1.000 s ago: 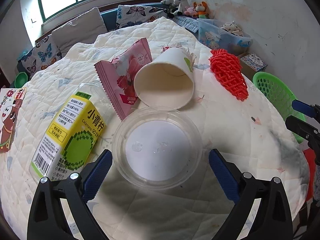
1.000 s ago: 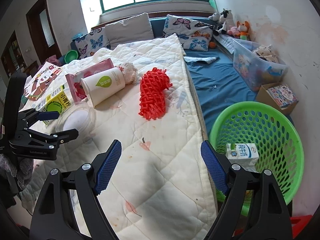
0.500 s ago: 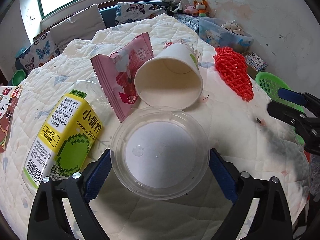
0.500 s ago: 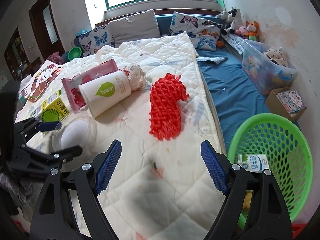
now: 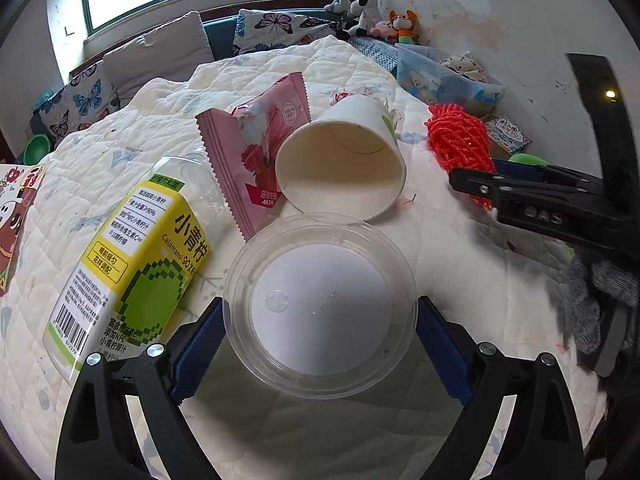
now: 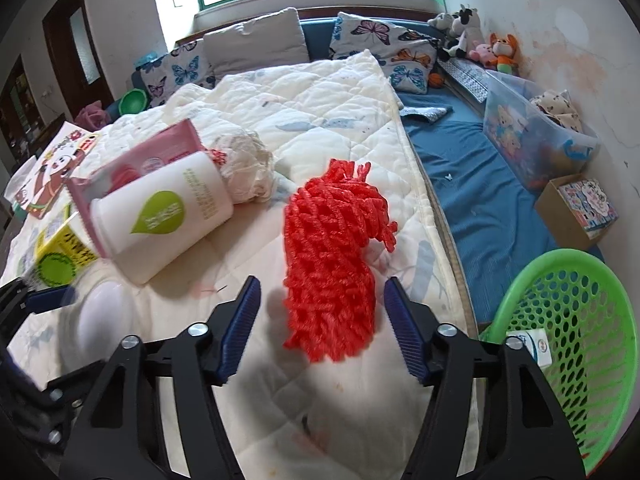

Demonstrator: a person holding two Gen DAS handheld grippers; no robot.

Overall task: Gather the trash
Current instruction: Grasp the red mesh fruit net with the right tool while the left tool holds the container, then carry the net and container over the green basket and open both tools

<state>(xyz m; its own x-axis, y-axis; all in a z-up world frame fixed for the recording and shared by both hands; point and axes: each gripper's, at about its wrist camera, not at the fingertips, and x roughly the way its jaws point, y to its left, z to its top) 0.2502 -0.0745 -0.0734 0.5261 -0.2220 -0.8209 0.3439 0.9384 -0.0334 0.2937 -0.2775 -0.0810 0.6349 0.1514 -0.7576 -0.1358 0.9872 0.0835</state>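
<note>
My left gripper (image 5: 320, 344) has its blue pads against both sides of a clear round plastic lid (image 5: 320, 304) on the quilt. Behind it lie a white paper cup (image 5: 344, 160) on its side, a pink snack wrapper (image 5: 260, 148) and a yellow-green juice carton (image 5: 132, 268). My right gripper (image 6: 322, 328) is open, its fingers either side of the near end of a red foam fruit net (image 6: 332, 248). The green trash basket (image 6: 576, 344) stands to the right on the floor and holds a small milk carton (image 6: 532, 344).
A crumpled white plastic bag (image 6: 248, 168) lies behind the cup. A picture book (image 6: 52, 168) lies at the quilt's left edge. Beyond the quilt's right edge are a blue mat, a clear storage bin (image 6: 536, 140) and a cardboard box (image 6: 580, 208).
My left gripper has closed in around the clear lid until its pads touch it. My right gripper has moved forward and left from the basket side to straddle the red net.
</note>
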